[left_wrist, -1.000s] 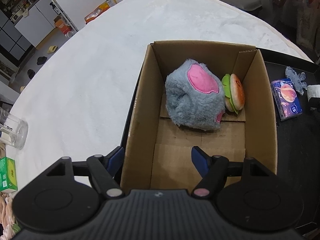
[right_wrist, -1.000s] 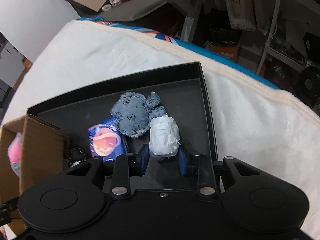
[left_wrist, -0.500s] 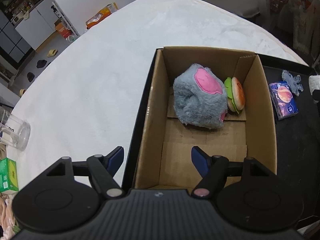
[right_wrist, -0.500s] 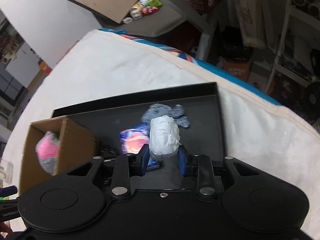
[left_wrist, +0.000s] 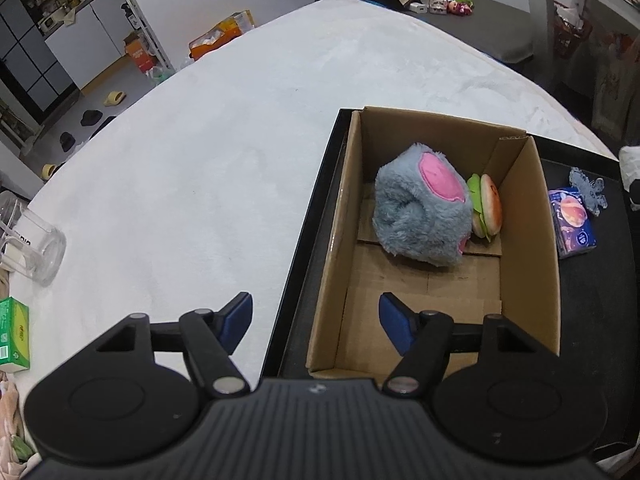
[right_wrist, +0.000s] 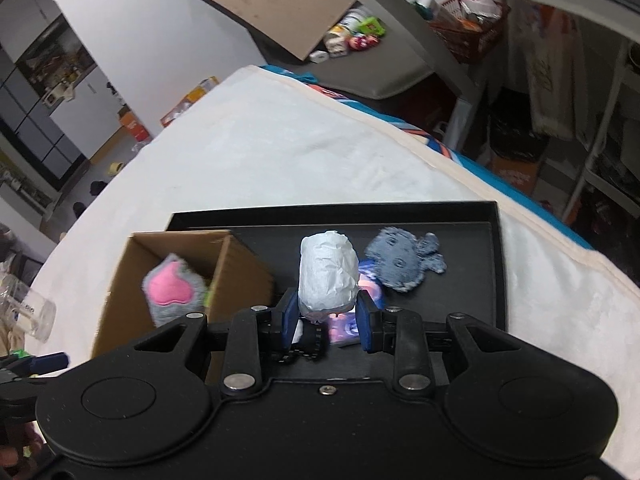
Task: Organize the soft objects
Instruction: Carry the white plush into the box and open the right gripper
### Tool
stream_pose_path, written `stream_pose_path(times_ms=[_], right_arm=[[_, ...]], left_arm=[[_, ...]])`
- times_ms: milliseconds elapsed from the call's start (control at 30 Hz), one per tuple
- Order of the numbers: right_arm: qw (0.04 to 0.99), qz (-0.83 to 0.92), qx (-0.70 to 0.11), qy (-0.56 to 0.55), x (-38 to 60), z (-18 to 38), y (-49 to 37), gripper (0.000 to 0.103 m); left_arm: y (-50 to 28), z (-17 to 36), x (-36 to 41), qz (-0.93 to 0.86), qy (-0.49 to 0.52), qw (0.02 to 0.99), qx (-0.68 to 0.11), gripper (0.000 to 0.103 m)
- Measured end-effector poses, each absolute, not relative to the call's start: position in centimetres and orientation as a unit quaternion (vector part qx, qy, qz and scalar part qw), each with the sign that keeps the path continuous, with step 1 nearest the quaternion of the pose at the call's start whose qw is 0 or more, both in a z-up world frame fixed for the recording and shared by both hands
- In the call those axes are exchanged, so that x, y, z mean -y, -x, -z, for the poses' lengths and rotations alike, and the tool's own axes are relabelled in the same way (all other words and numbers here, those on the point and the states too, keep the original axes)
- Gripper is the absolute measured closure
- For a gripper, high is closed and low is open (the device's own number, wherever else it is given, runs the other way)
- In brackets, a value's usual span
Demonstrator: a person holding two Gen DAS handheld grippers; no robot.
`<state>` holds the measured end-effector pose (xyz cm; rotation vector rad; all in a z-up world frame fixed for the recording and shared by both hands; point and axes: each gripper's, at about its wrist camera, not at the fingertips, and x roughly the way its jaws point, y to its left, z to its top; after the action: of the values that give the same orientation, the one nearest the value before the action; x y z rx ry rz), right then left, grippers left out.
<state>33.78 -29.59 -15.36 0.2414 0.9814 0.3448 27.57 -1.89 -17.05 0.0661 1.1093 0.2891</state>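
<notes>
A cardboard box [left_wrist: 332,240] stands on a black tray [right_wrist: 472,216]. In it lie a grey and pink plush toy [left_wrist: 420,208] and a plush burger [left_wrist: 486,206]; the box [right_wrist: 120,280] and the plush toy [right_wrist: 172,292] also show in the right wrist view. My right gripper [right_wrist: 328,316] is shut on a white soft bundle [right_wrist: 328,272], held above the tray right of the box. My left gripper [left_wrist: 316,320] is open and empty, astride the box's near left wall.
A blue-grey fabric toy [right_wrist: 404,260] and a purple packet [left_wrist: 572,216] lie on the tray right of the box. A glass jar [left_wrist: 32,244] and a green carton [left_wrist: 14,332] sit at the left on the white cloth.
My right gripper has lifted the white bundle off the tray and carried it left toward the box. My left gripper has drawn back and to the left of the box.
</notes>
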Motion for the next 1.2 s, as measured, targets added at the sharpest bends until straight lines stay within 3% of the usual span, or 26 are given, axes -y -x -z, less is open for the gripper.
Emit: stream_pose_path(times_ms=[267,433,800,1200], right_arm=[[0.862,-0.198,-0.456,-0.103,27.3,13.5,-33.1,0.073],[0.861,-0.214,-0.451,-0.096,25.9,12.8,-32.8,0.073],[0.846,-0.271,-0.453,-0.077,21.5,12.4,-31.6,0.073],[0.81,-0.338,-0.476,-0.057,16.4,14.3,-30.7,0.073]], left_arm=[[-27.0,17.4,1.5,-0.132,-0.019,0.84,-0.525,0.043],[-26.9,18.1,1.1,-0.134,-0.006,0.836,-0.531,0.064],[-26.5,19.6,0.6,-0.136,0.004,0.833,-0.536,0.089],[-26.2,19.9,0.4,-0.139,0.022,0.837,-0.528,0.089]])
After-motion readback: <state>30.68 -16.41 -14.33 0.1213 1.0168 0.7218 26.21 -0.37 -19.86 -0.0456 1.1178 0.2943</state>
